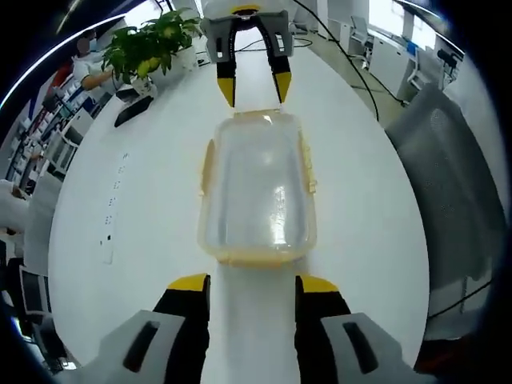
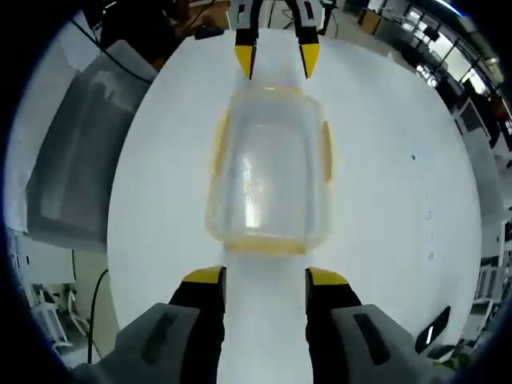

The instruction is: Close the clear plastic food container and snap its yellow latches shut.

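The clear plastic food container (image 1: 258, 188) lies lid-on with its yellow latches (image 1: 306, 164) along the rim, directly ahead of the left gripper (image 1: 253, 286) and just beyond its tips; the right gripper (image 2: 265, 278) faces it from the opposite end, likewise just short of it; both sets of jaws stand spread apart, grasping nothing, levelled low over the white table (image 1: 360, 200); a potted plant (image 1: 148, 44) stands beyond to the left gripper's left; a grey chair (image 1: 452, 172) sits off its right side; office desks lie behind.
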{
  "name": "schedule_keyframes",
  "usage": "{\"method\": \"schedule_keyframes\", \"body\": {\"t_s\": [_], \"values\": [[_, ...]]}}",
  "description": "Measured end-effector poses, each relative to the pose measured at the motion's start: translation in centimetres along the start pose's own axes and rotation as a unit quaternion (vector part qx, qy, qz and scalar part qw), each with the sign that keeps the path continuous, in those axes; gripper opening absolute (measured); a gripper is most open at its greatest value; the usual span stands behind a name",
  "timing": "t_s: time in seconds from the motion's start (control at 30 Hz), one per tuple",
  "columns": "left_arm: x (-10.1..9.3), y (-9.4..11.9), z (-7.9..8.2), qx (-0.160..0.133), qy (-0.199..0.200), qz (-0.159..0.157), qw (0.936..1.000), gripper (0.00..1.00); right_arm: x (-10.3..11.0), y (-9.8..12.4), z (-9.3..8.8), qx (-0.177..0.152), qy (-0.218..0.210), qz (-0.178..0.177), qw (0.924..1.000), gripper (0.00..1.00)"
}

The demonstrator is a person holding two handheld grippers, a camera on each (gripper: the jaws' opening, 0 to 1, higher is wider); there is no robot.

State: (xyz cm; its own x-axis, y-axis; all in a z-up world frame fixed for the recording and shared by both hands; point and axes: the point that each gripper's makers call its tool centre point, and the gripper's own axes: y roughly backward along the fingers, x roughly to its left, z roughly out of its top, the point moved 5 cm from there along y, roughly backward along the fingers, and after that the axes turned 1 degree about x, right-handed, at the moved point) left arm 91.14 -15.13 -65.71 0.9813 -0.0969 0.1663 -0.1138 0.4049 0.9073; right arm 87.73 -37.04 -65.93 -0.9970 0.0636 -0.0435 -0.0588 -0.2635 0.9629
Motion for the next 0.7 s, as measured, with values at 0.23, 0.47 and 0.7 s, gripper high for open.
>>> {"method": "schedule_keyframes", "body": {"t_s": [0.23, 0.47, 0.7], "values": [[0.5, 1.2, 0.4, -0.007, 0.053, 0.052, 0.9972, 0.34, 0.6, 0.9, 1.3, -0.058, -0.045, -0.028, 0.9969, 0.34], [0.2, 1.2, 0.4, -0.037, 0.125, 0.094, 0.9871, 0.33, 1.7, 1.1, 1.6, -0.099, -0.087, -0.064, 0.9892, 0.34], [-0.9, 0.8, 0.7, -0.101, 0.226, 0.134, 0.9595, 0.30, 1.5, 1.3, 0.7, -0.170, -0.224, -0.138, 0.9496, 0.32]]}}
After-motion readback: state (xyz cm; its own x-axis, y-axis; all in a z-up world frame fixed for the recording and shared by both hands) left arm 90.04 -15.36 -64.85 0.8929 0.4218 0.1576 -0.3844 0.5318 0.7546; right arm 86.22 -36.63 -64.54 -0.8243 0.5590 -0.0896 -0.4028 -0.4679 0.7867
